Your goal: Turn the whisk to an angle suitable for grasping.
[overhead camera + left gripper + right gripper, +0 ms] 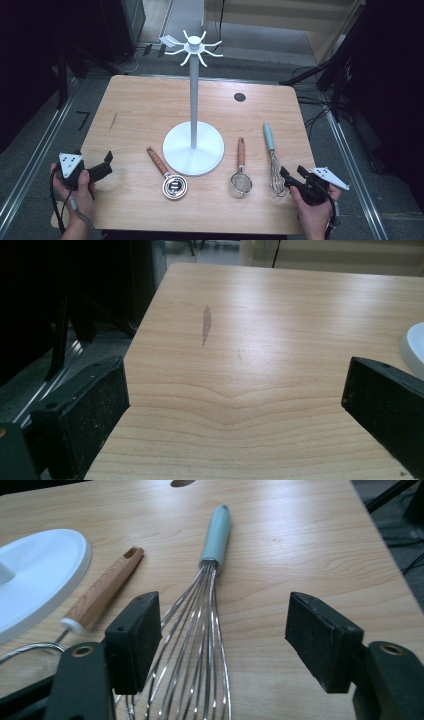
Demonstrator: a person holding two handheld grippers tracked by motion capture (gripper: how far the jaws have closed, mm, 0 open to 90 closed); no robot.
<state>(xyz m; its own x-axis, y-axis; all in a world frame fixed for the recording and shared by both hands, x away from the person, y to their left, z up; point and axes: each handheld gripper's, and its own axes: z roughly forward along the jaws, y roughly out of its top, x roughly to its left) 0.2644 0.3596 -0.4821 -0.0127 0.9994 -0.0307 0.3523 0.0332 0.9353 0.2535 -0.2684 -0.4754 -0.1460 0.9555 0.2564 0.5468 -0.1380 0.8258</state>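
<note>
Your table [140,110] is evenly lit from above; surroundings stay dark. Soft glare on wood, near fingers [90,415] slightly blurred.

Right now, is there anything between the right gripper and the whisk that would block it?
Nothing visible does. The right gripper is open, its jaws standing either side of the whisk wires, with bare table around them.

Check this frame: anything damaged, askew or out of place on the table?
Nothing serious. The wooden table has a dark scuff mark near its left edge. The whisk, strainer and measuring cup lie flat; the hook stand stands upright.
</note>
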